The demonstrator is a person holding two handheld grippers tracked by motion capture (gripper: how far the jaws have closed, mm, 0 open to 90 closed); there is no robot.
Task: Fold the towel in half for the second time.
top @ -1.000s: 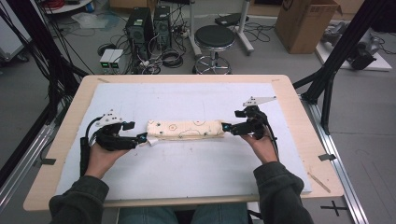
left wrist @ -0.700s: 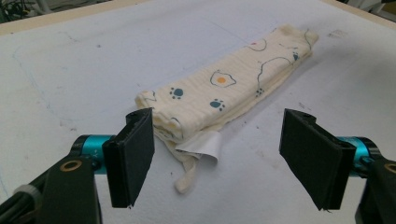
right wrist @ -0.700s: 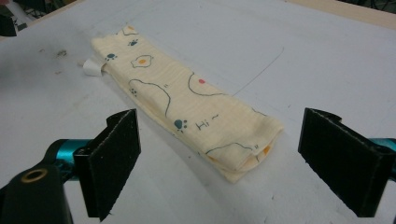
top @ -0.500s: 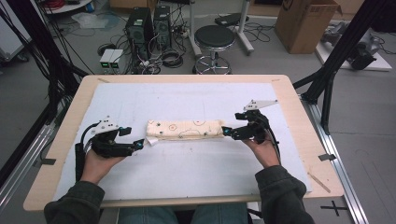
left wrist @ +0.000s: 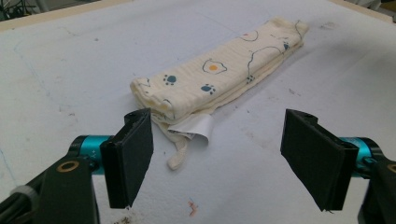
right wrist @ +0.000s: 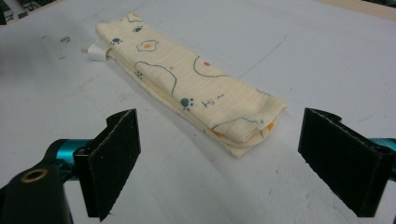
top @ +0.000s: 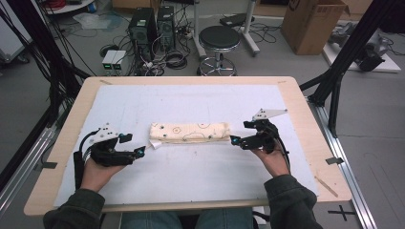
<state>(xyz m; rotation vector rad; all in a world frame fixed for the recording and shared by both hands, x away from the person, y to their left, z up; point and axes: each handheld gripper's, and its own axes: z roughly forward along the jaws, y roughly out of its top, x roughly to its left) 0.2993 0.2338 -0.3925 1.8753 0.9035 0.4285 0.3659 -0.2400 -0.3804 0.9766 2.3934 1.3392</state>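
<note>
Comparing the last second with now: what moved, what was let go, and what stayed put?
Both grippers have backed away from the folded cloth toward the person. The left gripper, at the cloth's left end a second ago, pulled off first; the right gripper came off the right end after it. Both now stand open and apart from the cloth. The cloth stayed folded in about the same place on the white mat.

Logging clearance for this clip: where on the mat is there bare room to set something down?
The white mat is bare from the folded cloth to the far table edge, and also between the cloth and the person's edge. The tight spots are the cloth's two ends: the left tongs sit open beside its label, and the right tongs sit open at the other end.
</note>
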